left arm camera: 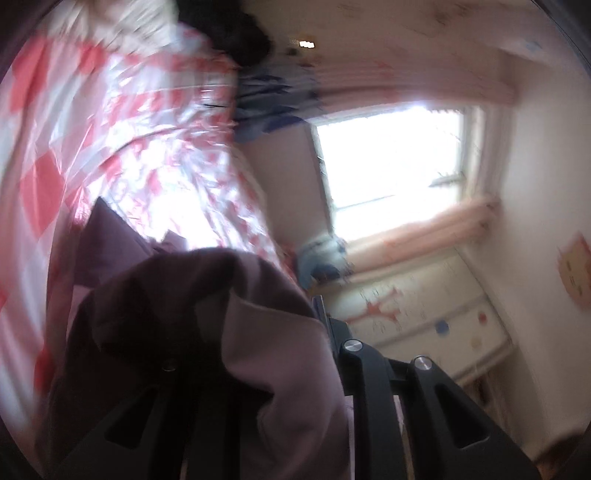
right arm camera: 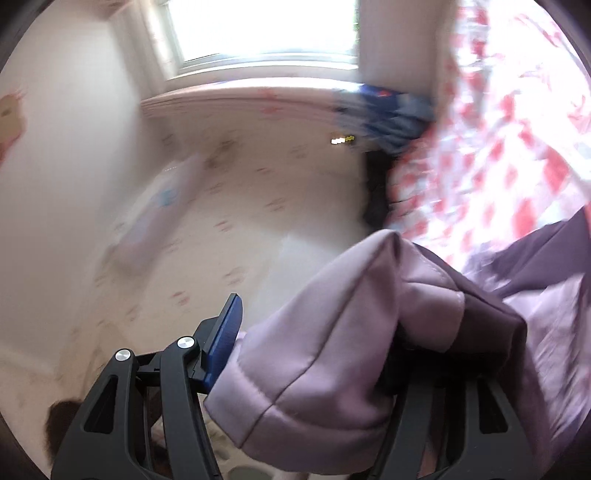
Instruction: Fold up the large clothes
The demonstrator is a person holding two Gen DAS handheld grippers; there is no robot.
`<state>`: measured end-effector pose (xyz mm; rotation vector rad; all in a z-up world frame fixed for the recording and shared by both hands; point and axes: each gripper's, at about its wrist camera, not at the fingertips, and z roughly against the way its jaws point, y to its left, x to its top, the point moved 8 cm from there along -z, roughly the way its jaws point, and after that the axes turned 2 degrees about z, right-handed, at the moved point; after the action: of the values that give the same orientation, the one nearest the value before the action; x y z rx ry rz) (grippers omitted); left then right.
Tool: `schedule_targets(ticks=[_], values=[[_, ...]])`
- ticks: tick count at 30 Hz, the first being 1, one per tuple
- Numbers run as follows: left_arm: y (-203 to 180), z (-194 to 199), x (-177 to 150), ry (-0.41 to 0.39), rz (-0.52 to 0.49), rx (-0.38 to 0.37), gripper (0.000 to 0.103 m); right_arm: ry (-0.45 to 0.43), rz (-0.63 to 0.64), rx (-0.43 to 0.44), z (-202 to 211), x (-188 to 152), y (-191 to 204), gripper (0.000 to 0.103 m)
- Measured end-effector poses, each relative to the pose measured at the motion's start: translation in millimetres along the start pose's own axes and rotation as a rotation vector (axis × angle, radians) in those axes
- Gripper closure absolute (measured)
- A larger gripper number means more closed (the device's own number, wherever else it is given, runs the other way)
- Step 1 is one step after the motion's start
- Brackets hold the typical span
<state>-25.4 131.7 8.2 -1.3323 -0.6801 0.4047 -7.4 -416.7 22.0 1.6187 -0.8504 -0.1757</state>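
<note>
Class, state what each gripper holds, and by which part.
Both grip the mauve fabric garment; right gripper by a stitched hem, left gripper by a bunched fold.

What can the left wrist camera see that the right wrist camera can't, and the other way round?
Only the left wrist view shows a wall panel with a red tree-like drawing and coloured dots, below the window.

Only the right wrist view shows the blue pad on one finger of the right gripper, and a dark patch low on the left.

Both show the purple garment draped over the grippers, the red-and-white checked sheet, a bright window, a pale wall, and blue fabric. Both views are blurred.
</note>
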Motion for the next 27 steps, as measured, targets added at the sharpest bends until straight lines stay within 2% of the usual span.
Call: schedule_targets(ticks=[3, 5, 8, 9, 10, 11, 13, 15, 17, 19, 21, 22, 23, 24, 25, 27], values=[[61.4, -36.9, 19.8, -0.016, 0.096, 0.124, 0.077, -0.028, -0.099, -0.157, -16.1, 15.8, -78.8, 0.04], [103.8, -56.1, 29.5, -0.024, 0.158, 0.211, 0.075, -0.025, -0.169, -0.273, -21.9, 16.5, -137.0, 0.04], [134.9, -71.2, 34.9, -0.021, 0.181, 0.263, 0.072, -0.042, -0.227, -0.298, -25.6, 18.8, -170.9, 0.039], [136.2, -73.5, 35.7, -0.02, 0.183, 0.27, 0.07, -0.049, -0.241, -0.304, -27.4, 23.3, -174.7, 0.03], [135.4, -74.9, 36.8, -0.015, 0.191, 0.274, 0.064, -0.043, -0.249, -0.299, -30.7, 26.4, -174.3, 0.016], [132.6, -75.5, 37.2, -0.01, 0.195, 0.266, 0.058, -0.029, -0.246, -0.301, -35.4, 29.2, -170.5, 0.01], [111.4, -69.7, 40.8, -0.015, 0.211, 0.198, 0.032, -0.001, -0.198, -0.351, -42.6, 31.2, -155.9, 0.007], [83.6, -58.9, 47.0, -0.049, 0.248, 0.09, 0.018, 0.071, -0.064, -0.422, -54.3, 27.4, -127.8, 0.007], [58.6, -52.9, 48.0, -0.069, 0.247, 0.047, 0.011, 0.177, 0.148, -0.579, -74.6, 8.3, -103.8, 0.007], [16.6, -59.0, 35.7, -0.066, 0.07, 0.075, 0.007, 0.274, 0.323, -0.725, -96.7, -10.9, -91.7, 0.007], [-14.8, -78.1, 11.2, -0.029, -0.13, 0.127, 0.007, 0.362, 0.489, -0.858, -116.8, -33.2, -91.4, 0.007], [-29.6, -94.6, -5.6, 0.013, -0.262, 0.159, 0.007, 0.413, 0.565, -0.939, -130.0, -41.3, -99.2, 0.007], [-35.8, -109.4, -16.2, 0.049, -0.345, 0.192, 0.007, 0.444, 0.604, -0.996, -136.8, -48.0, -108.4, 0.007], [-35.8, -134.9, -31.5, 0.108, -0.461, 0.272, 0.007, 0.483, 0.636, -1.064, -152.8, -49.4, -126.2, 0.007], [-28.9, -154.8, -36.5, 0.143, -0.518, 0.326, 0.007, 0.495, 0.641, -1.101, -158.9, -50.5, -140.8, 0.007], [1.2, -187.3, -32.4, 0.198, -0.538, 0.431, 0.007, 0.509, 0.641, -1.202, -171.5, -46.6, -178.2, 0.007]])
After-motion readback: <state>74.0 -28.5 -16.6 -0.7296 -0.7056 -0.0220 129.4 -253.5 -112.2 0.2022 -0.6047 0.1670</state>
